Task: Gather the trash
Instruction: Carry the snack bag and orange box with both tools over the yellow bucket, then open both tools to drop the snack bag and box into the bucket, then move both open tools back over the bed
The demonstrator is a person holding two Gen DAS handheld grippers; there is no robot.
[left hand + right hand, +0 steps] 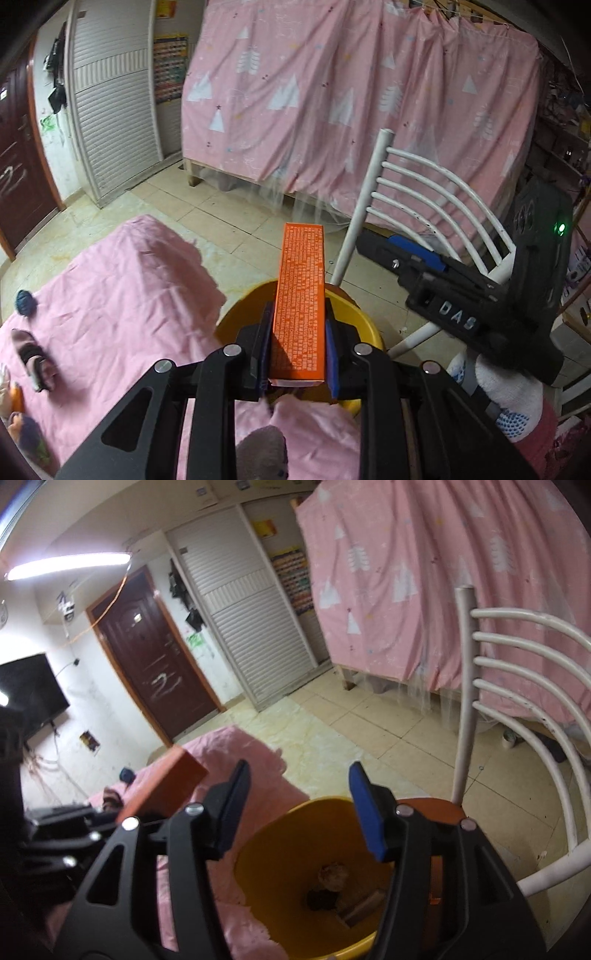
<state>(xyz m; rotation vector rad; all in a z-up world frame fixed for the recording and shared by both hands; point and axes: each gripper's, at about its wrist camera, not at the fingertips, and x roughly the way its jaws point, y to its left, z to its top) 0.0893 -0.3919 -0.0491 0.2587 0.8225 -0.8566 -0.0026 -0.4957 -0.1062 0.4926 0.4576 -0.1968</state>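
Note:
My left gripper (298, 332) is shut on a long orange box (301, 295) with white print and holds it over the yellow bin (236, 314). The box also shows in the right wrist view (166, 786), at the left. My right gripper (299, 805) is open and empty above the yellow bin (266, 886), which holds several bits of trash (332, 877). The right gripper shows in the left wrist view (406, 251) to the right of the box.
A table under a pink cloth (110, 288) lies left of the bin, with small items (26, 301) on it. A white metal chair (517, 701) stands right of the bin. A bed draped in pink fabric (351, 92) stands behind. A dark door (155, 664) is at the back.

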